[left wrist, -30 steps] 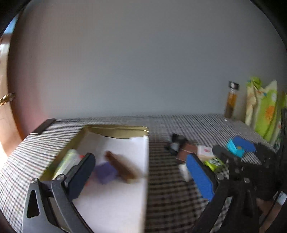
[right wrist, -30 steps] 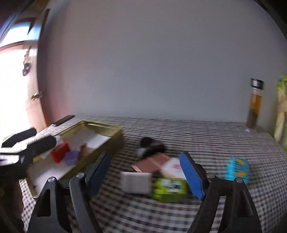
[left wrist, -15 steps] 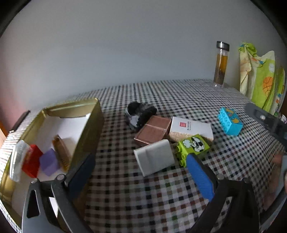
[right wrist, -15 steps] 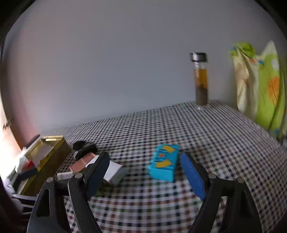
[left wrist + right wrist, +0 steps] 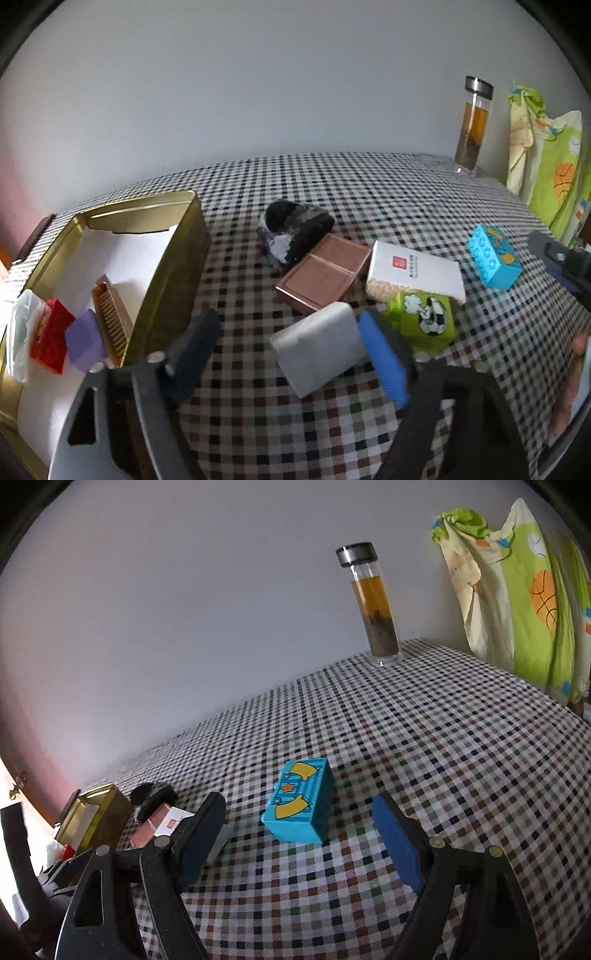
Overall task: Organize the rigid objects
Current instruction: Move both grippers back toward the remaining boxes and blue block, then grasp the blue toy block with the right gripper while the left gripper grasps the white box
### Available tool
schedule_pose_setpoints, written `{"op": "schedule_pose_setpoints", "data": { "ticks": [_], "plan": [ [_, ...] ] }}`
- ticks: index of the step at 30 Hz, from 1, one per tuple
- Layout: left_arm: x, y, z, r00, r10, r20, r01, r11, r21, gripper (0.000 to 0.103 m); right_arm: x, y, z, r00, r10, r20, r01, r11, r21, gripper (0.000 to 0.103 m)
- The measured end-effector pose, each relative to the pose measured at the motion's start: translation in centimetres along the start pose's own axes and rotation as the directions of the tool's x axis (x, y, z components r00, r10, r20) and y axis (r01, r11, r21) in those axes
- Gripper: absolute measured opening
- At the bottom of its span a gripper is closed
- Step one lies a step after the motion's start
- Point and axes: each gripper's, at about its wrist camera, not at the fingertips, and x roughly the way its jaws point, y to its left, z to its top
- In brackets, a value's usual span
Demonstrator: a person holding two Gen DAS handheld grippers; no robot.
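- Table [image 5: 369,192], checked cloth: it filled far more of both views than a second earlier, when wall took up most of each. Both grippers had tipped down toward the loose pieces; I read that as the start of a new round of pick-ups.
- Gold tin [image 5: 173,266] at the table's left end: it had slid from the middle of the left view out to the left edge. Inside lay a red block [image 5: 50,339], a purple block [image 5: 85,341], a brown comb [image 5: 110,321] and a clear wrapper [image 5: 20,332], so part of the sorting looked done.
- Left gripper [image 5: 288,343]: its jaws had just been closing, narrower than half a second before. A white box [image 5: 319,350] sat just inside the blue pad, but the dark pad stood clear of it with bare cloth between. Not clamped yet; nothing held.
- Pile beside the white box: brown case [image 5: 325,277], white carton [image 5: 417,273], green brick [image 5: 424,321] and a black lump [image 5: 295,229], all out on the cloth and bunched, some touching. Tight quarters; the closing jaws could nudge the green brick.
- Right gripper [image 5: 299,830]: jaws spread wide, empty. It had swung off the pile and now framed the blue brick [image 5: 301,805], which lay on its side between the pads, touching neither.
- Blue brick stood well apart from the pile, so likely the easy grab.
- Bottle [image 5: 373,602] and green cloth [image 5: 517,602] at the far right: apparently not in play.
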Motion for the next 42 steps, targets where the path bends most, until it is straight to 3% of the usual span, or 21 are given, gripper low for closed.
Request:
{"op": "schedule_pose_setpoints", "data": {
  "ticks": [2, 7, 14, 15, 16, 17, 18, 20, 23, 31, 37, 42],
  "plan": [
    [-0.2, 0.1, -0.1, 1.000, -0.013, 0.002, 0.013, 1.000, -0.006, 0.064, 0.8, 0.3, 0.3, 1.000, -0.015, -0.027, 0.015, 1.000, -0.015, 0.083],
    [-0.2, 0.3, -0.2, 1.000, -0.020, -0.001, 0.020, 1.000, -0.010, 0.064, 3.0, 1.5, 0.6, 0.993, -0.048, -0.105, 0.040, 0.996, -0.076, 0.083],
    [0.7, -0.4, 0.0, 0.999, -0.040, -0.021, 0.040, 0.999, 0.012, 0.085, 6.5, 1.0, 0.8, 0.968, -0.049, -0.247, 0.031, 0.997, -0.077, 0.082],
    [0.6, -0.5, -0.1, 0.999, -0.041, -0.022, 0.041, 0.999, 0.019, 0.087, 6.4, 0.9, 0.9, 0.971, -0.048, -0.236, 0.030, 0.996, -0.078, 0.078],
    [0.6, -0.6, -0.1, 0.999, -0.042, -0.021, 0.043, 0.999, 0.022, 0.088, 6.5, 0.8, 0.9, 0.970, -0.046, -0.239, 0.028, 0.997, -0.077, 0.061],
    [0.4, -0.6, -0.2, 0.999, -0.044, -0.016, 0.044, 0.999, 0.026, 0.090, 6.6, 0.7, 0.8, 0.969, -0.047, -0.241, 0.029, 0.997, -0.075, 0.053],
    [0.3, -0.6, -0.2, 0.999, -0.039, -0.010, 0.039, 0.999, 0.028, 0.100, 6.5, 0.6, 0.9, 0.970, -0.043, -0.238, 0.026, 0.997, -0.074, 0.052],
    [0.0, -0.2, -0.3, 1.000, -0.023, 0.005, 0.023, 1.000, 0.010, 0.102, 6.1, 0.8, 0.8, 0.975, -0.025, -0.222, 0.008, 0.997, -0.079, 0.046],
    [0.0, 0.9, -0.1, 0.999, -0.042, 0.000, 0.042, 0.998, -0.036, 0.102, 4.8, 1.3, 0.7, 0.985, -0.031, -0.171, 0.013, 0.994, -0.105, 0.046],
    [-0.9, 1.2, -0.4, 0.998, -0.061, 0.017, 0.061, 0.997, -0.036, 0.102, 1.7, 3.0, 0.7, 0.998, -0.057, -0.016, 0.053, 0.980, -0.194, 0.046],
    [-2.6, 1.1, -1.2, 0.987, -0.139, 0.078, 0.140, 0.990, -0.016, 0.102, 0.9, 3.2, 0.6, 0.998, -0.058, 0.031, 0.063, 0.978, -0.198, 0.046],
    [-3.4, 0.2, -1.3, 0.983, -0.139, 0.119, 0.136, 0.990, 0.031, 0.098, 0.5, 2.9, 0.7, 0.999, -0.037, 0.037, 0.043, 0.983, -0.176, 0.046]
  ]
}}
